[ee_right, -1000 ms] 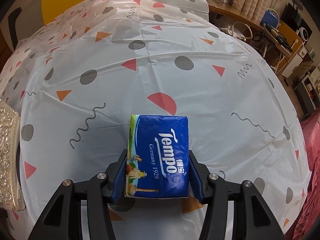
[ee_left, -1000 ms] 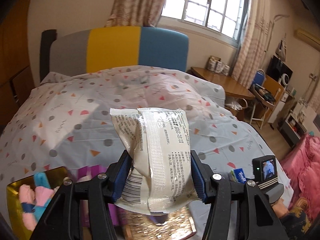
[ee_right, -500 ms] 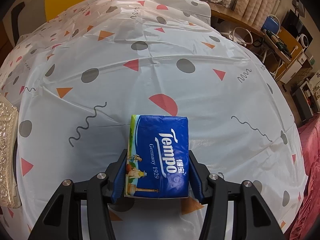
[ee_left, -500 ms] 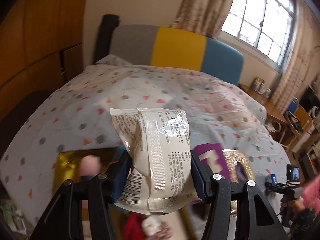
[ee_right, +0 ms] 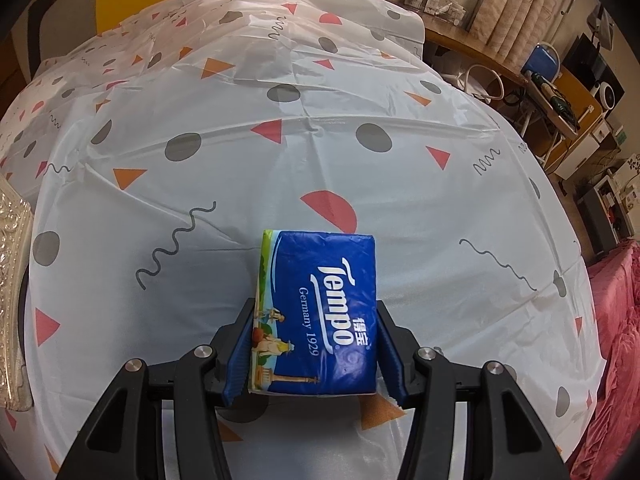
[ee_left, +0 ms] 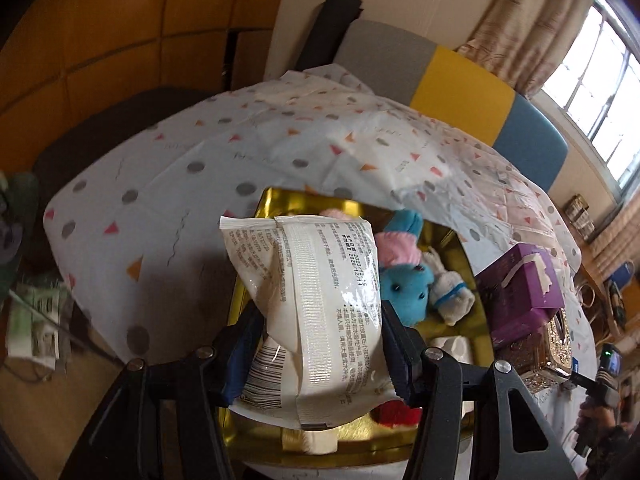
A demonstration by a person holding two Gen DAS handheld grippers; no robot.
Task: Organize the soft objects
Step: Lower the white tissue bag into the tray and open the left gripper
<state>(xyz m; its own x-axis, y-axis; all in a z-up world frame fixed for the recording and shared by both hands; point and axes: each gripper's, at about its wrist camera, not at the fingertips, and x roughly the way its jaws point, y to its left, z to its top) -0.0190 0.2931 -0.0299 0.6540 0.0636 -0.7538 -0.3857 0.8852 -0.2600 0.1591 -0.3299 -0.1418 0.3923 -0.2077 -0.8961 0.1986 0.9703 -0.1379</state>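
My left gripper is shut on a white plastic wipes packet and holds it above a gold tray. In the tray lie a blue plush toy, a pink plush, a small white plush and a red item. My right gripper is shut on a blue Tempo tissue pack, held just above the patterned bed cover.
A purple tissue box rests on a glittery gold box right of the tray. The ornate box edge shows at the right wrist view's left side. The bed's headboard is behind. Desk and shelves stand to the right.
My left gripper swung left and tilted down with the packet, from facing the headboard to hovering over the gold tray. The right gripper with the Tempo pack barely moved.
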